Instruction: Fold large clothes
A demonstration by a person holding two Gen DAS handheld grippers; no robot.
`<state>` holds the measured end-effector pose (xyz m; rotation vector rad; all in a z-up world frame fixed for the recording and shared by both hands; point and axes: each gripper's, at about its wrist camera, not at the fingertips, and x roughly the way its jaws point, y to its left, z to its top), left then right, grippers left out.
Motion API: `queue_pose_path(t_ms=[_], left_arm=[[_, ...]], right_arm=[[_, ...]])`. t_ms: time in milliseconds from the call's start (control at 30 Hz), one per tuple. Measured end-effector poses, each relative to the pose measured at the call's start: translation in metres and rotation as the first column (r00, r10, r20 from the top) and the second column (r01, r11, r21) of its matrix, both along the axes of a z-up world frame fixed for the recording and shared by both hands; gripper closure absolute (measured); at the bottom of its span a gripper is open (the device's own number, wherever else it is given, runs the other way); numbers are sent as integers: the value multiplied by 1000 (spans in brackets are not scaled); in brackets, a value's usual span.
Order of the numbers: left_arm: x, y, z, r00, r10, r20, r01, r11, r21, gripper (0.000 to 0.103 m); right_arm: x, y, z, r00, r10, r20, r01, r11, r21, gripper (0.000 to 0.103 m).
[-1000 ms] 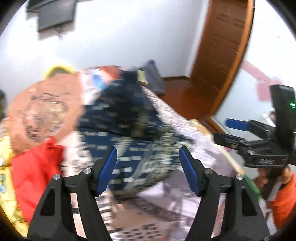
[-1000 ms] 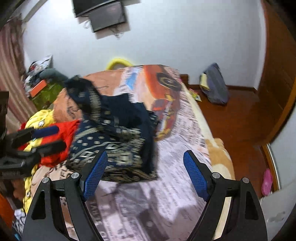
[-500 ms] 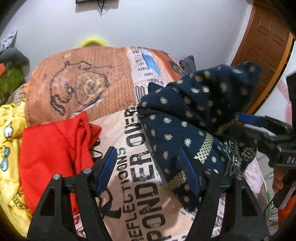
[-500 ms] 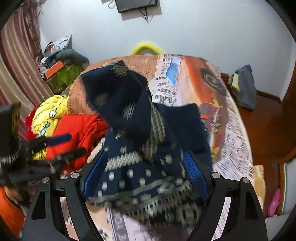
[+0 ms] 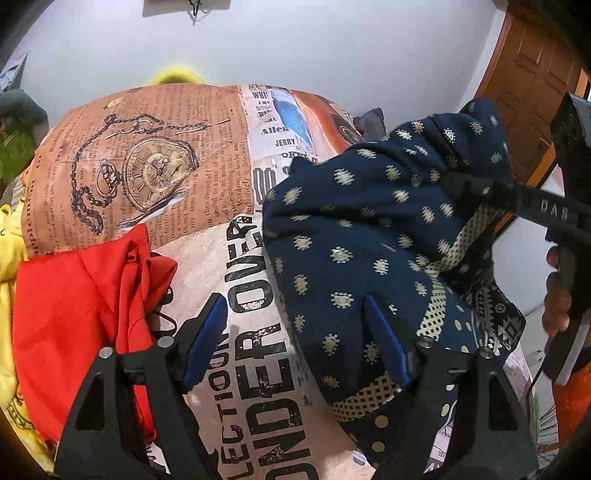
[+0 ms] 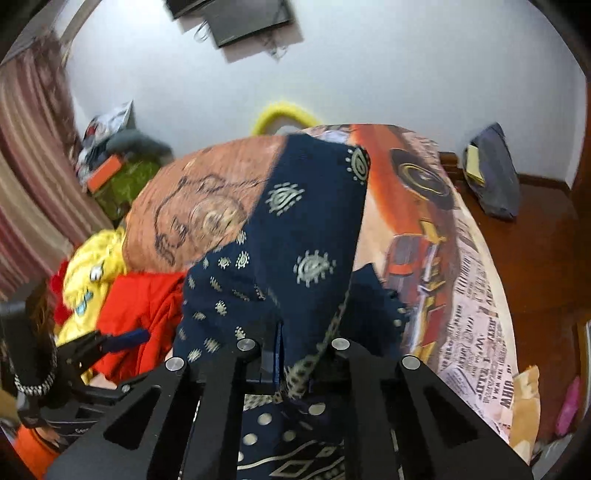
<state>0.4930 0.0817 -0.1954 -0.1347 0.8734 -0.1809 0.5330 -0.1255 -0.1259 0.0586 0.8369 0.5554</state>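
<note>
Right gripper [image 6: 291, 354] just clamped a bunched fold of the navy dotted cotton garment [image 5: 369, 236], lifting it for folding (left gripper [image 5: 295, 332] gaping, empty) near the bed's [image 5: 255, 350] right edge.

a bedroom in a home: a bed [image 5: 229, 206] under a newspaper-and-pocket-watch print bedspread fills the room, loose clothes heaped along its side, a striped curtain [image 6: 33, 177], a wall-mounted screen [image 6: 236, 20] on the pale wall, a panelled wooden door [image 5: 532, 85], a polished wooden floor [image 6: 535, 251].
</note>
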Motion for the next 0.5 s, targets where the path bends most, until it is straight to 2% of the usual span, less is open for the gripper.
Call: queue_pose_path(t_ms=[133,200,300,367,433,500], left_arm=[[2,-5,1,1000,-17,3,17,1000,26,25],[3,-8,0,1000,-14,14,13,998,61,22],[6,-6,-8,1000,7,-8,-6,999,42,21],[6,-5,-10,1000,22,-14,-22,999,29,21],[4,-4,-10,1000,24,-11,-23,999,47,21],[2,-5,-7,999,32,-9,-31,996,85,22]], right_arm=[[10,-22,-6,997,-67,-29,67,998,6,95],[22,-26,-17,994,-102,-49,100,994,-36,95],[35,-25,-42,987,-122,-108,111,989,-96,92],[35,-22,-50,987,-126,-97,112,983,-144,86],[31,-22,-48,989,-136,-55,124,975,-187,68],[28,-30,-39,987,-157,-33,148,969,-199,65]])
